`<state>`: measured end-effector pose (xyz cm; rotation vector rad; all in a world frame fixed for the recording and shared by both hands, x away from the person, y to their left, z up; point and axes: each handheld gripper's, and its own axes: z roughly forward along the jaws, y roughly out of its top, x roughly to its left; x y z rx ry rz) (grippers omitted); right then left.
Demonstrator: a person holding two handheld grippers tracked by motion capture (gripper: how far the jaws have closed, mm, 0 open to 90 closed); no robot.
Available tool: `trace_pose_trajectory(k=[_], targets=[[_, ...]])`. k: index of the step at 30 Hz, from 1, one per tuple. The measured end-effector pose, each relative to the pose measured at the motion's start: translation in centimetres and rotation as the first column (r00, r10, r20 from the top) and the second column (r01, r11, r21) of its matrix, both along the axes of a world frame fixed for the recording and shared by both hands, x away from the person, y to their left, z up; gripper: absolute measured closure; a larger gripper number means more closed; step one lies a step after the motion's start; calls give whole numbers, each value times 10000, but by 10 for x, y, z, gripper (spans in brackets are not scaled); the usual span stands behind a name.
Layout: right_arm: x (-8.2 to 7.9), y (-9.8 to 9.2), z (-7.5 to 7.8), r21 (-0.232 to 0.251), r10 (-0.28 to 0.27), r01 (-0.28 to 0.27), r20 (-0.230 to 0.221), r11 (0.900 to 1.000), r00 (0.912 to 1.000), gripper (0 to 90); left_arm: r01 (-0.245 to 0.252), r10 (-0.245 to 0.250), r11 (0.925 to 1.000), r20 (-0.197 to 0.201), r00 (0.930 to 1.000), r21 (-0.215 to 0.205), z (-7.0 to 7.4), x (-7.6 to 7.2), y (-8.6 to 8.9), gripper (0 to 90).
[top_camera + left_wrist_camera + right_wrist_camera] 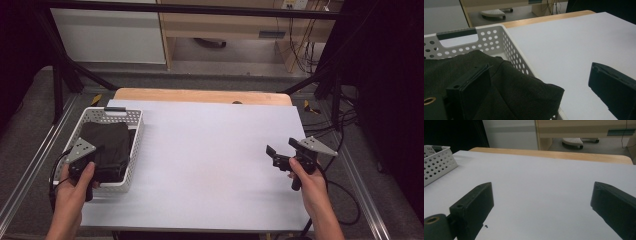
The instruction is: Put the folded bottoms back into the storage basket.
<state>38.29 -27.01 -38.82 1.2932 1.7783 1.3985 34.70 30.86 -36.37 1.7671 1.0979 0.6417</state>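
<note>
A white perforated basket (pixel 134 131) stands at the table's left and holds a folded dark cloth (pixel 107 142). In the left gripper view the cloth (pixel 524 92) bulges over the basket's (pixel 491 37) near side wall. My left gripper (pixel 99 151) hovers over the near end of the basket, its jaws wide open (pixel 541 75), one jaw above the cloth and nothing between them. My right gripper (pixel 283 148) is held at the table's right, open (pixel 542 192) above bare white surface, well apart from the basket (pixel 437 162).
A white sheet (pixel 210 160) covers the wooden table (pixel 200 95), whose far edge shows bare. Black frame posts (pixel 57 85) stand at both sides. Cables (pixel 345 200) trail at the right. Beyond the table are a cabinet and a desk.
</note>
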Motion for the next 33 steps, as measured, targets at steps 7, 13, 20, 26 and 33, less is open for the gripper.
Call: trace_pose_trajectory(k=[7,13,20,26,33], targets=[[-8,-5,-8,-9,-17,17,-77,10000,10000,50,-39,39,9999,-41,10000,-126,0,0,0,48],[-14,-6,-15,-78,25,-26,-153,10000,9999,50,67,-68,9999,-40,10000,-137,0,-3,-2,48],[-21,-4,-24,-167,193,-198,-302,9997,9994,50,391,-390,9991,13,9992,-157,0,-10,-7,47],[-27,-3,-33,-154,268,-275,-421,9995,9988,49,584,-584,9982,-4,9983,-141,0,-14,-12,47],[-32,-3,-41,-123,349,-357,-570,9993,9978,49,697,-698,9975,-29,9976,-137,-1,-16,-15,46]])
